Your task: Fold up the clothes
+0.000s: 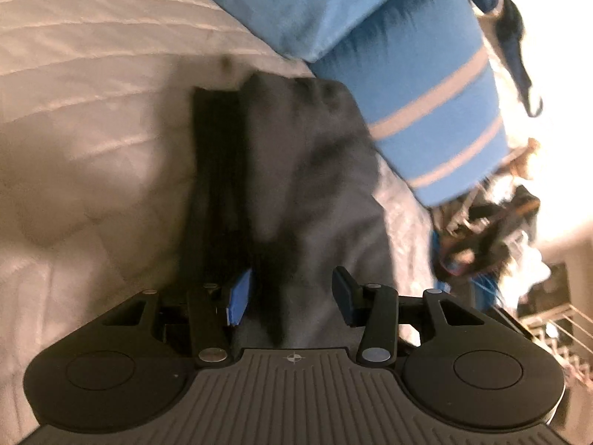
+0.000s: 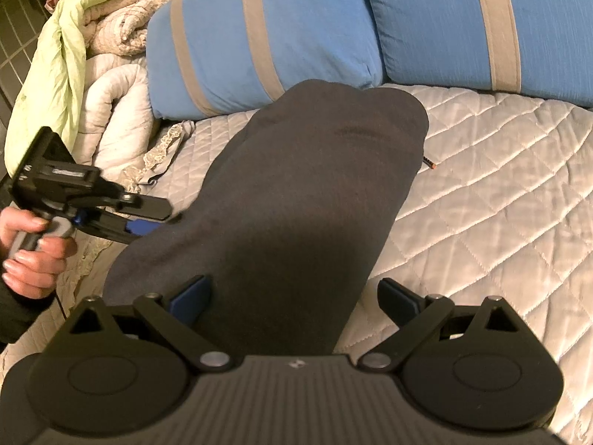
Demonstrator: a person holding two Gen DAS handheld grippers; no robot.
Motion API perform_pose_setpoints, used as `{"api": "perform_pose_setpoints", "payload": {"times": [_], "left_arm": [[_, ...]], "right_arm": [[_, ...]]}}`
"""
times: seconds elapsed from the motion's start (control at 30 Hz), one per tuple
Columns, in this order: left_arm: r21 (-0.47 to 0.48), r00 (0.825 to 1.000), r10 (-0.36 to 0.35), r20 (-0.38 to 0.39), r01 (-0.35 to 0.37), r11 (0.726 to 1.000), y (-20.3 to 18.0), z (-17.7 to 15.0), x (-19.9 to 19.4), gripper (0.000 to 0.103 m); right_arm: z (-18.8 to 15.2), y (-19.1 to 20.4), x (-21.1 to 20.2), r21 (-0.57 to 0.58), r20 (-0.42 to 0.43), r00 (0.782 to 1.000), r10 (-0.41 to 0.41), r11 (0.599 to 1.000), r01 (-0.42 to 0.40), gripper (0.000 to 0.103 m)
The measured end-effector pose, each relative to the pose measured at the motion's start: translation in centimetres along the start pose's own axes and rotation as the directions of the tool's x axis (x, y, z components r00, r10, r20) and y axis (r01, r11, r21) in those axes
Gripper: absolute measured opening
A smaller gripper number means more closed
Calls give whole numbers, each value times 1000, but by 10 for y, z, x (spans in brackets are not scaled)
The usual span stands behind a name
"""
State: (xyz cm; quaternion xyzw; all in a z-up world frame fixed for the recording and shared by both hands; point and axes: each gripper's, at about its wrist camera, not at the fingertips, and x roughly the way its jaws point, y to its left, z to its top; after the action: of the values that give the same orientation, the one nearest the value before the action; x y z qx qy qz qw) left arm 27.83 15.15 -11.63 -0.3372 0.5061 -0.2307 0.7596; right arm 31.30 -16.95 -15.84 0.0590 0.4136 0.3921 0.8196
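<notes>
A dark grey garment [image 2: 307, 193] lies folded into a long strip on the white quilted bed [image 2: 500, 185]. In the right wrist view my right gripper [image 2: 296, 298] hovers over its near end, fingers wide open and nothing held. A hand holds my left gripper [image 2: 155, 218] at the garment's left edge. In the left wrist view the left gripper [image 1: 292, 296] stands open, and a raised fold of the dark garment [image 1: 296, 170] runs between its fingers. Whether the pads touch the cloth is unclear.
Two blue pillows [image 2: 259, 37] with grey stripes lie just beyond the garment's far end. A rolled white and green duvet [image 2: 92, 55] sits at the far left. A small pencil-like object [image 2: 430, 163] lies beside the garment. Dark clutter [image 1: 489, 237] is off the bed's side.
</notes>
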Motion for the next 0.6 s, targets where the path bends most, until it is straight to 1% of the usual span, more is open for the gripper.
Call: {"api": "perform_pose_setpoints", "payload": {"times": [0.07, 0.1, 0.13, 0.17, 0.23, 0.27, 0.3, 0.37, 0.4, 0.43, 0.47, 0.5, 0.53, 0.57, 0.6], "left_arm": [[7, 1000, -24, -13, 24, 1000, -4, -2, -2, 45], [15, 999, -32, -13, 33, 999, -6, -3, -3, 36], [31, 1000, -22, -8, 23, 999, -10, -3, -6, 14], [51, 1000, -2, 2, 2, 999, -14, -4, -9, 9], [107, 997, 55, 45, -59, 992, -24, -4, -18, 9], [142, 993, 97, 74, -107, 984, -29, -6, -23, 9], [177, 984, 145, 105, -162, 971, -34, -8, -28, 9], [230, 956, 248, 158, -280, 932, -42, -13, -34, 9], [239, 941, 291, 175, -327, 914, -43, -15, -35, 9], [236, 928, 323, 184, -361, 902, -41, -16, -35, 10], [226, 926, 331, 181, -367, 902, -37, -16, -35, 11], [208, 936, 311, 163, -341, 917, -31, -15, -35, 16], [171, 952, 274, 138, -295, 940, -22, -13, -34, 30], [129, 964, 234, 125, -250, 960, -15, -11, -33, 36], [98, 971, 201, 126, -214, 972, -9, -10, -32, 43]], "right_arm": [[0, 0, 0, 1, -1, 1000, -1, 1000, 1, 101], [0, 0, 0, 1, -1, 1000, -1, 1000, 1, 101], [0, -1, 0, 2, -2, 1000, -2, 1000, 2, 101], [0, -1, 0, 2, -2, 1000, -2, 1000, 2, 101], [0, -1, 0, 3, -3, 1000, -3, 1000, 3, 101], [0, -1, 0, 4, -4, 1000, -3, 1000, 3, 101], [0, -1, 0, 5, -4, 1000, -3, 1000, 3, 101], [0, 0, 1, 4, -5, 1000, -4, 1000, 4, 101], [0, 0, 1, 2, -6, 1000, -4, 1000, 4, 101], [-1, 0, 1, 2, -6, 1000, -4, 1000, 4, 101], [-1, 0, 1, 3, -7, 1000, -4, 1000, 4, 101], [-1, 1, 1, 3, -7, 1000, -4, 1000, 4, 101], [-1, 0, 1, 3, -8, 1000, -5, 1000, 5, 101], [-1, 0, 1, 4, -9, 1000, -5, 1000, 5, 101], [0, 0, 1, 4, -9, 1000, -5, 1000, 5, 101]]}}
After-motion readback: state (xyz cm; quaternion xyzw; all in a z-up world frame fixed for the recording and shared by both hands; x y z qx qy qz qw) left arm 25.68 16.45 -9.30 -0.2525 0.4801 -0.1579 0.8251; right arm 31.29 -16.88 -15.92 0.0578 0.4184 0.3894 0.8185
